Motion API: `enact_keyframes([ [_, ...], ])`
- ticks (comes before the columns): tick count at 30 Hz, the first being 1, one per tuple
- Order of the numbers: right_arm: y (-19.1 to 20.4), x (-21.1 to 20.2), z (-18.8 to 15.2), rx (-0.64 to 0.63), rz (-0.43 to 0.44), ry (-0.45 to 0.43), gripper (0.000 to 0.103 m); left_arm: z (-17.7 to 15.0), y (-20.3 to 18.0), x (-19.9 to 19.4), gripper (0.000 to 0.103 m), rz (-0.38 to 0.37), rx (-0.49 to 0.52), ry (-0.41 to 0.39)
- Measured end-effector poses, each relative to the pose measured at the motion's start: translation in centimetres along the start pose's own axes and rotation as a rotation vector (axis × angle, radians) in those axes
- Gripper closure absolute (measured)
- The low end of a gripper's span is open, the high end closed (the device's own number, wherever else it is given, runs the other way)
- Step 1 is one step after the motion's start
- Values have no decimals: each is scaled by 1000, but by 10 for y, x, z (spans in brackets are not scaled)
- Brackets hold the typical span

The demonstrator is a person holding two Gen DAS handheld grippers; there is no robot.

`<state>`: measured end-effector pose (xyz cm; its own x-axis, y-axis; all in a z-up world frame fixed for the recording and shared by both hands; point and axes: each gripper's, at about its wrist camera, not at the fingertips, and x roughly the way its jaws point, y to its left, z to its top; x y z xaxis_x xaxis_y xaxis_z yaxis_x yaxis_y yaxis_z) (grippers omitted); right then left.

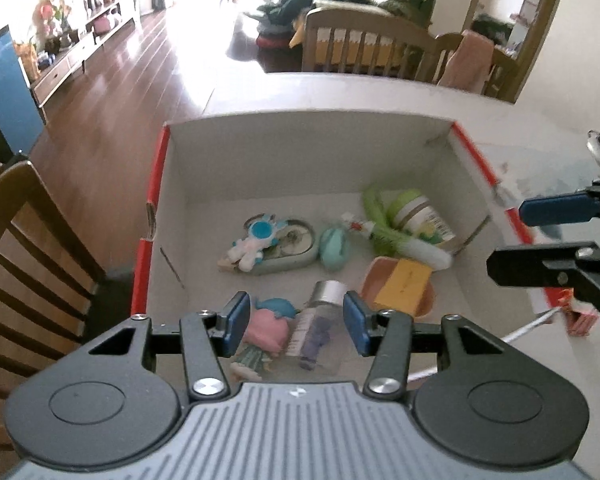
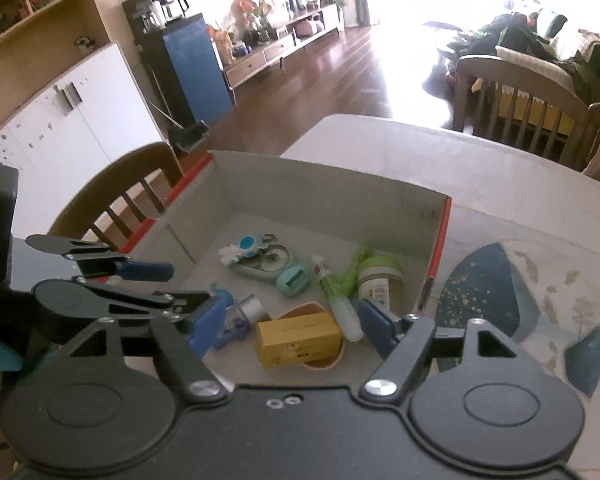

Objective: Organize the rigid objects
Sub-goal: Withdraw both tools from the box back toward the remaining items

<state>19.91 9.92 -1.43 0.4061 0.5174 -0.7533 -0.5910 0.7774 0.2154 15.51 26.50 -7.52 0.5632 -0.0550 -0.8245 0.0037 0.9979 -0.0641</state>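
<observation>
A cardboard box with red edges (image 1: 156, 184) (image 2: 440, 232) stands on the table and holds several small items. Among them are a teal oval case with a blue-and-white figurine (image 1: 276, 244) (image 2: 260, 258), a green-lidded jar (image 1: 420, 216) (image 2: 380, 280), a white spray bottle (image 2: 340, 304) and a yellow box on an orange dish (image 1: 404, 284) (image 2: 298, 338). My left gripper (image 1: 296, 326) (image 2: 168, 284) hovers open over a pink figure (image 1: 266, 330) and a clear silver-capped bottle (image 1: 320, 316). My right gripper (image 2: 292, 326) (image 1: 540, 240) stands open above the yellow box, with nothing between its pads.
A dark wooden chair (image 1: 28, 256) (image 2: 120, 188) stands close to the box's left side. The white table (image 2: 480, 168) carries a blue patterned mat (image 2: 484, 292) to the right of the box. A small red item (image 1: 580, 318) lies by the box's right wall. More chairs (image 1: 364, 40) line the far edge.
</observation>
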Motion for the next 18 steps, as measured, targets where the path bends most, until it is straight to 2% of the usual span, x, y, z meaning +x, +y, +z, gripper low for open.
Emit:
enact_keyframes([
  [7,-3,-47,-10,-1,24,-76,17,5,-23,-41,53,-37,7,-84],
  [9,-5,-60,-16,-5,36,-92,15,6,-30,-51,40,-42,10,-108],
  [10,-6,-65,-19,-7,40,-99,14,6,-34,-57,29,-44,10,-124],
  [11,-7,-71,-23,-9,43,-106,12,6,-38,-62,27,-48,10,-139],
  [18,-18,-114,-52,-6,24,-173,5,8,-68,-80,26,-74,32,-171],
])
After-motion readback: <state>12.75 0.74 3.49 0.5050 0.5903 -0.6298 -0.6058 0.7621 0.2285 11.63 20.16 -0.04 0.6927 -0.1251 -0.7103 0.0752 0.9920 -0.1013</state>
